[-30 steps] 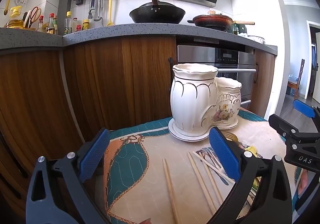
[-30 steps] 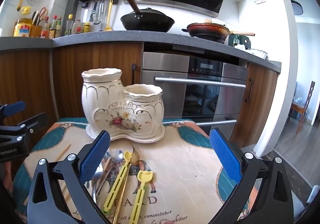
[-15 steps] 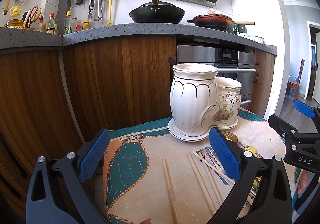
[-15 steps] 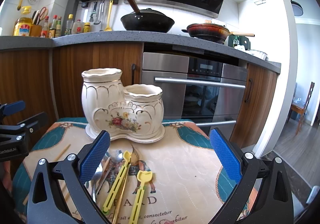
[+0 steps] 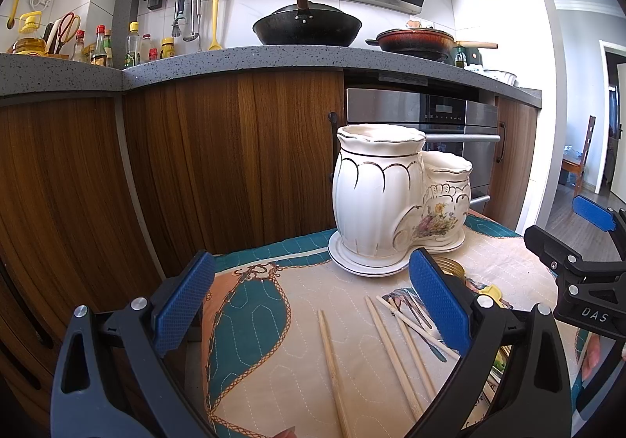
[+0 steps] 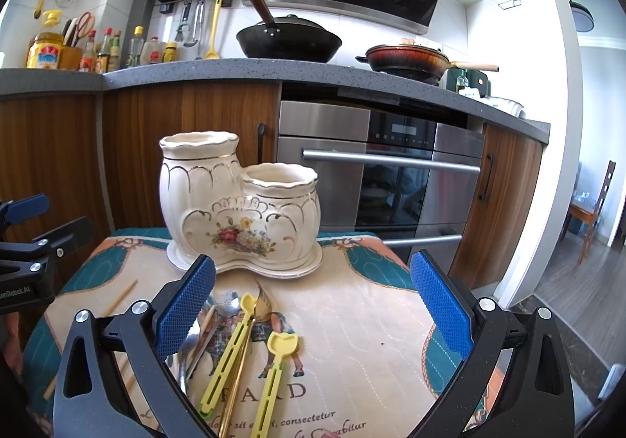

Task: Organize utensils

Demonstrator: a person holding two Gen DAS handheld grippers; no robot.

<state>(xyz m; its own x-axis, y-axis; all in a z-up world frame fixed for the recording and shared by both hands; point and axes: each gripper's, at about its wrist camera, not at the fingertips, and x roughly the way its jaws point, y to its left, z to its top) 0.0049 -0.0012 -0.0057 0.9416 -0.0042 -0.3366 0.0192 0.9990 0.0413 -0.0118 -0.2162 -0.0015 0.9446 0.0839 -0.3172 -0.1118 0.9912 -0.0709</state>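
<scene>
A white ceramic two-pot utensil holder [image 5: 391, 199] with gold trim and flowers stands on its saucer at the far side of the cloth; it also shows in the right wrist view [image 6: 238, 203]. Several wooden chopsticks [image 5: 332, 363] lie on the cloth under my open, empty left gripper [image 5: 313, 301]. Two yellow plastic utensils [image 6: 231, 348], a gold spoon [image 6: 238, 371] and silver spoons [image 6: 225, 307] lie under my open, empty right gripper [image 6: 313, 301]. Each gripper hovers just short of the holder.
A patterned teal and beige cloth [image 6: 364, 320] covers the small table. Wooden cabinets [image 5: 195, 164] and a steel oven [image 6: 383, 179] stand close behind. The right gripper shows at the right edge of the left wrist view [image 5: 579, 265], the left gripper at the left edge of the right wrist view [image 6: 31, 238].
</scene>
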